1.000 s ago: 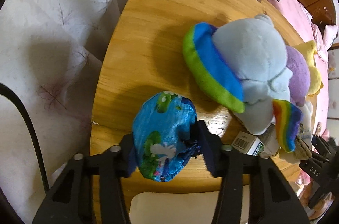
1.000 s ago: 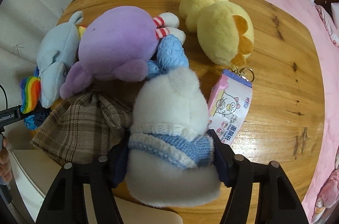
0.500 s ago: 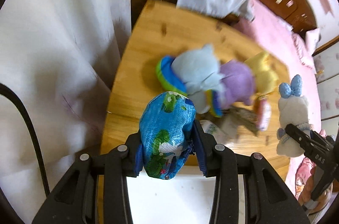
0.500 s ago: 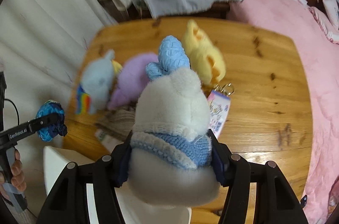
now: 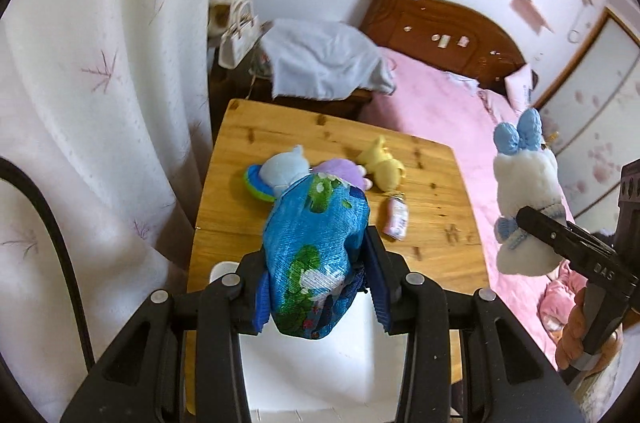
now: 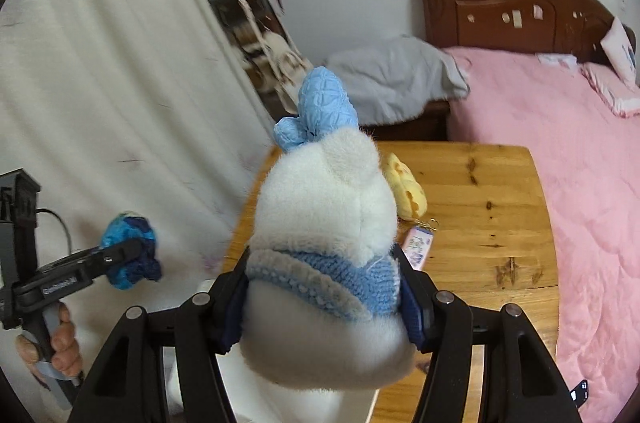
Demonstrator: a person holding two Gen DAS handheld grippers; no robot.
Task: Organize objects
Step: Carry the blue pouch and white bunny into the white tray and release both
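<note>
My left gripper point(image 5: 318, 287) clamps blue pouch point(image 5: 316, 255), right gripper point(image 6: 324, 303) clamps white plush point(image 6: 328, 263); both aloft over table point(image 5: 436, 223). Carry step, I judge. Next: find drop spot for 2 items.

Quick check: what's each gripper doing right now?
Left gripper: closed on the blue patterned pouch.
Right gripper: closed on the white plush with blue bow.
</note>
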